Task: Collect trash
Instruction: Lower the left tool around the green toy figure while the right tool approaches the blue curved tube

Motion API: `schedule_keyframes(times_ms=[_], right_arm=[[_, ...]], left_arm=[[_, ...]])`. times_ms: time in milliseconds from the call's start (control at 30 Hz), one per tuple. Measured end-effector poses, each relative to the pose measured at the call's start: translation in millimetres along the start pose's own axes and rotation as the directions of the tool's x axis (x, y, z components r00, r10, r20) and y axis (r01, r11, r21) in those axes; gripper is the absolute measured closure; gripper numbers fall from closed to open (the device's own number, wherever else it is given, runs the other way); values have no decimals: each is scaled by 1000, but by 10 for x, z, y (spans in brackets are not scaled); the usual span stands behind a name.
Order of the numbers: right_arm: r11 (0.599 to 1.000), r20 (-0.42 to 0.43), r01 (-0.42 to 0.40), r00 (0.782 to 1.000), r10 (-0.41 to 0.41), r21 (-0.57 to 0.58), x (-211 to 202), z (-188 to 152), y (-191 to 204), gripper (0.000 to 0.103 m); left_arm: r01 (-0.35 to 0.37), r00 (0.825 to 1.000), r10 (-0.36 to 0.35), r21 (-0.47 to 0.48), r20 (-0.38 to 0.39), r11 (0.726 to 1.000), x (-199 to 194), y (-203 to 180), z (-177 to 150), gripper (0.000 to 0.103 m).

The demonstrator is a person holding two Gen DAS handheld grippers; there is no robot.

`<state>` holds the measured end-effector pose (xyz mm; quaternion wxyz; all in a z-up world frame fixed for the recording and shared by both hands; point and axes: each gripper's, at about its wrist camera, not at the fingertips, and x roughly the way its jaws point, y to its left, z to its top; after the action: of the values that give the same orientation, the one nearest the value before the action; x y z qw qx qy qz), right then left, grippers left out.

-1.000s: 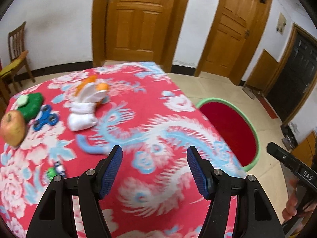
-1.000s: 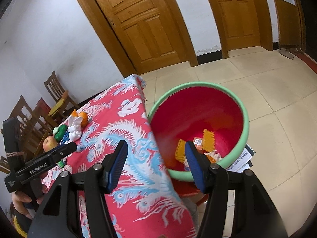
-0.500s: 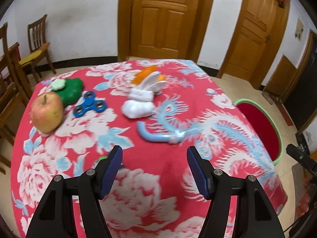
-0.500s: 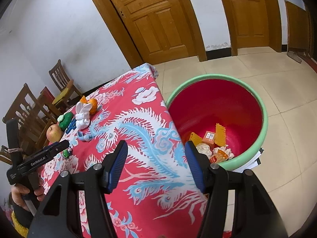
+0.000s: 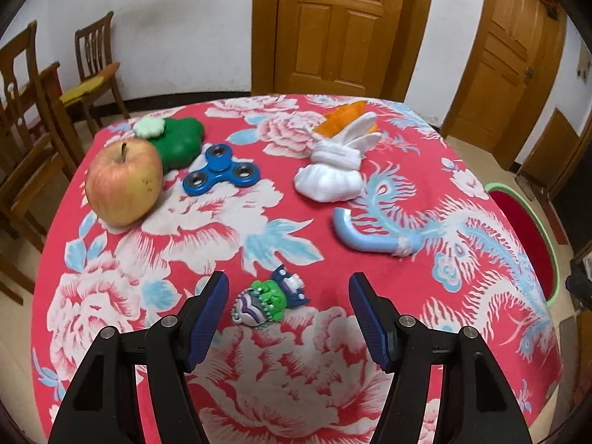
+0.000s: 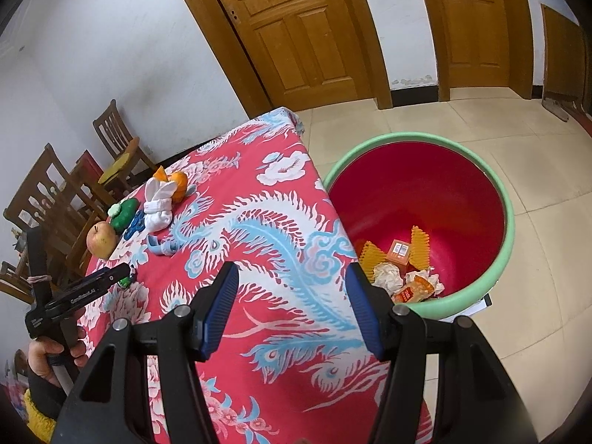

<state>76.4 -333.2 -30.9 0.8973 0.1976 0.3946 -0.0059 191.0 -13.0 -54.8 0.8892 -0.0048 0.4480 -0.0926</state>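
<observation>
**Tongs poised over the tabletop clutter**

Left tongs (image 5: 288, 309) stood apart and empty, a small green toy (image 5: 271, 299) lying between their tips on the tabletop (image 5: 259, 388). Right tongs (image 6: 292, 305) gaped empty too, the bin (image 6: 507, 244) just beyond their right tip. Ahead lay an apple (image 5: 124, 181), spinner (image 5: 221, 174) and white wad (image 5: 333, 175); binning a keeper by mistake was the risk.

Home dining room: cloth-covered table (image 5: 259, 388), wooden chairs (image 5: 92, 70), doors (image 5: 329, 29).

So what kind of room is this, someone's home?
Most likely a home dining room: a table under a red floral tablecloth, wooden chairs by the wall, panelled wooden doors, and a big red bin on the tiled floor.
</observation>
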Motion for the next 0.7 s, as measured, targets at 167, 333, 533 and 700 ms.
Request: schedule_keyframes(times_ms=[167, 333, 533, 700], right_arm=[[1000, -9, 1, 1000, -1, -10, 44, 3, 51, 42], [1000, -18, -2, 1000, 2, -18, 78, -2, 98, 42], [999, -29, -6, 1000, 5, -34, 135, 7, 162, 42], [999, -36, -12, 999, 10, -47, 171, 15, 208, 42]], left_arm=[[20, 1000, -20, -9, -8, 1000, 66, 31, -5, 34], [29, 999, -29, -7, -16, 1000, 121, 44, -14, 34], [23, 999, -24, -35, -36, 999, 209, 100, -24, 36], [-3, 1000, 2, -51, -29, 999, 223, 139, -32, 47]])
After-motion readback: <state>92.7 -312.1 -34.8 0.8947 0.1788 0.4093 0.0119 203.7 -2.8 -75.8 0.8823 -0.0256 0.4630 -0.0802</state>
